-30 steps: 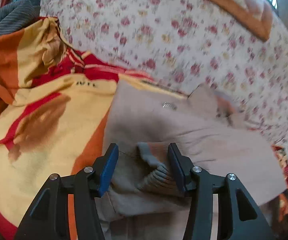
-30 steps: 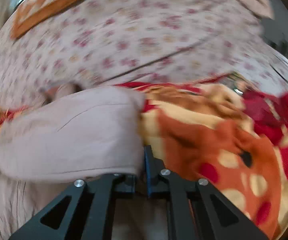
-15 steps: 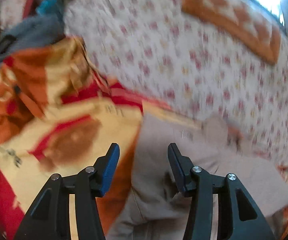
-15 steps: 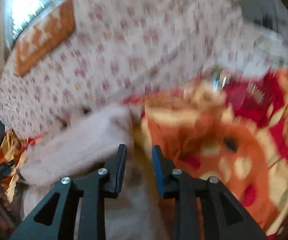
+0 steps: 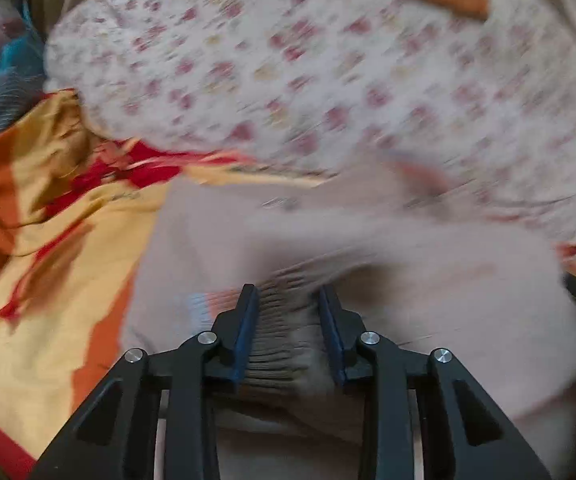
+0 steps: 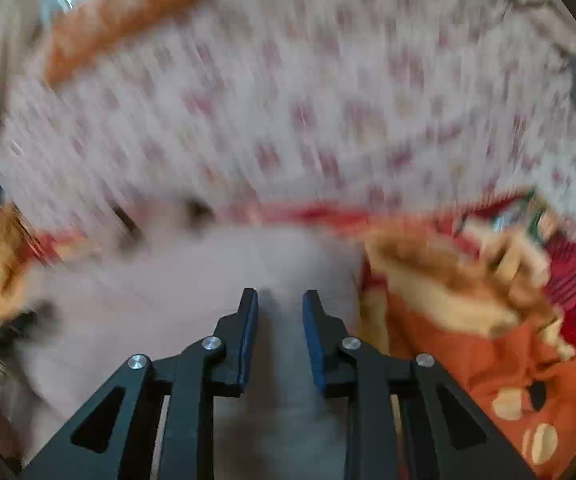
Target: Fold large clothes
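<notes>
Reaching for a fresh grip looks like the step in hand: the beige garment (image 5: 408,264) lies partly folded on the patterned blanket (image 5: 47,248) over the bed. The left gripper (image 5: 285,300) straddles its ribbed hem (image 5: 283,320), fingers parted, unclosed; the right gripper (image 6: 277,304) hovers narrowly parted, empty. Next, pinch the hem. Blur hides edges.

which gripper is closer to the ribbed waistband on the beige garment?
Left. The left gripper straddles the ribbed waistband, open. The right gripper hovers open over plain beige garment; no ribbing visible there.
</notes>
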{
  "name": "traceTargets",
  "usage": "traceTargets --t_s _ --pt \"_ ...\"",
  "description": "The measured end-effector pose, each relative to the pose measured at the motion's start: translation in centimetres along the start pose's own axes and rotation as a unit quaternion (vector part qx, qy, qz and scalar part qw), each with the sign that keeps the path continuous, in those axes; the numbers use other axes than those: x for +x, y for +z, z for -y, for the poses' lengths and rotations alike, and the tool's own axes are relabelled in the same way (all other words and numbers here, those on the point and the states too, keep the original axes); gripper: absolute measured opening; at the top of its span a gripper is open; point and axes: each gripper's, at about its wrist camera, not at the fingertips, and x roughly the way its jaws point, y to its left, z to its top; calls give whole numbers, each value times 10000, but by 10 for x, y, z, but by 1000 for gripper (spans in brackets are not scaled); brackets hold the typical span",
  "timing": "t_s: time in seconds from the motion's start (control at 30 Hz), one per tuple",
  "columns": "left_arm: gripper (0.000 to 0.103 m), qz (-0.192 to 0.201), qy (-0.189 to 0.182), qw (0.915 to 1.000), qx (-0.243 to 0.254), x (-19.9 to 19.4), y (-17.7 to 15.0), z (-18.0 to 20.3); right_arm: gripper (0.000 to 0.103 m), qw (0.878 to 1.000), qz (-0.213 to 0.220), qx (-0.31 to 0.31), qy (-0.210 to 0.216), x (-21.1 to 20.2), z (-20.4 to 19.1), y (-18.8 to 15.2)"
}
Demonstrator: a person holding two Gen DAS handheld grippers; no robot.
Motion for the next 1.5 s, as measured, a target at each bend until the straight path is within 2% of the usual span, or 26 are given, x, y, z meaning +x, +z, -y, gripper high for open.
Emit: traceTargets --t_s 0.03,0.07,0.17,0.2,0.27,0.3,0.33,0.37,0.4,0.47,0.57,0.6,0.67,0.7,0.77,0.8,0.87,0.97,1.03,1.1,1.13,1.2,1.23,1.3,1.4,1.5 --pt "24 -139 -91 9998 -76 8 -2 -4 18 9994 -332 34 -123 19 8 -5" --pt "24 -114 -92 9999 -76 8 -3 -4 21 9992 -360 94 -173 23 16 -9" --pt "24 -88 -61 9999 -10 6 -5 -1 42 9985 -405 338 -161 27 30 -6" --pt "24 -85 -107 9999 -57 7 -4 -3 52 9982 -428 345 -253 28 30 -6" --pt "27 -117 -206 9996 -161 8 -1 -6 52 9975 -481 440 -267 28 29 -5" --pt "31 -139 -268 9994 -170 9 -1 -6 43 9971 -497 514 -248 25 30 -3" --pt "33 -141 -312 9993 -156 10 0 -6 26 9973 -347 614 -203 16 28 2" --pt "38 -151 -356 9991 -161 12 0 -4 26 9979 -94 598 -210 8 22 8" --pt "42 -155 -400 9989 -183 13 2 -3 26 9984 298 430 -224 -9 10 15" --pt "45 -152 -479 9985 -213 13 2 -2 27 9983 562 176 -30 -25 -9 20" --pt "46 -135 -505 9984 -219 13 2 -2 47 9983 410 -358 212 -8 -42 23" --pt "47 -128 -519 9983 -225 14 2 -2 49 9986 177 -458 196 10 -46 21" --pt "48 -120 -575 9980 -230 14 2 -2 48 9982 -409 -441 67 45 -36 12" --pt "50 -129 -586 9980 -212 15 2 -1 49 9979 -554 -343 33 58 -28 2" --pt "54 -149 -579 9981 -163 17 3 2 46 9985 -439 -30 319 55 -15 1" --pt "56 -156 -589 9980 -137 17 3 3 44 9990 -399 -8 221 50 -15 4" --pt "56 -122 -601 9980 -130 16 3 3 44 9997 -156 -178 56 27 -21 7" --pt "55 34 -656 9977 -195 2 5 -1 44 9983 203 -305 442 -17 -25 1" --pt "54 150 -669 9974 -204 -15 7 -1 44 9957 314 -682 548 -45 -34 -19" --pt "54 276 -619 9977 -12 -30 4 3 44 9939 170 -1020 376 -42 -45 -35" --pt "54 217 -529 9983 96 -30 1 6 44 9939 -92 -1072 228 -29 -46 -41" --pt "54 -240 -405 9985 287 -11 -8 8 45 9935 -587 -973 45 4 -42 -50" --pt "54 -372 -389 9979 355 -2 -12 8 46 9944 -453 -949 111 9 -38 -52" --pt "55 -214 -296 9974 628 0 -14 12 48 9950 -307 -941 138 12 -36 -53" --pt "55 -300 -391 9976 490 -2 -9 8 49 9958 -309 -858 90 4 -39 -52" --pt "55 -321 -512 9978 262 -10 -6 -3 48 9985 -168 -505 144 -20 -34 -53"
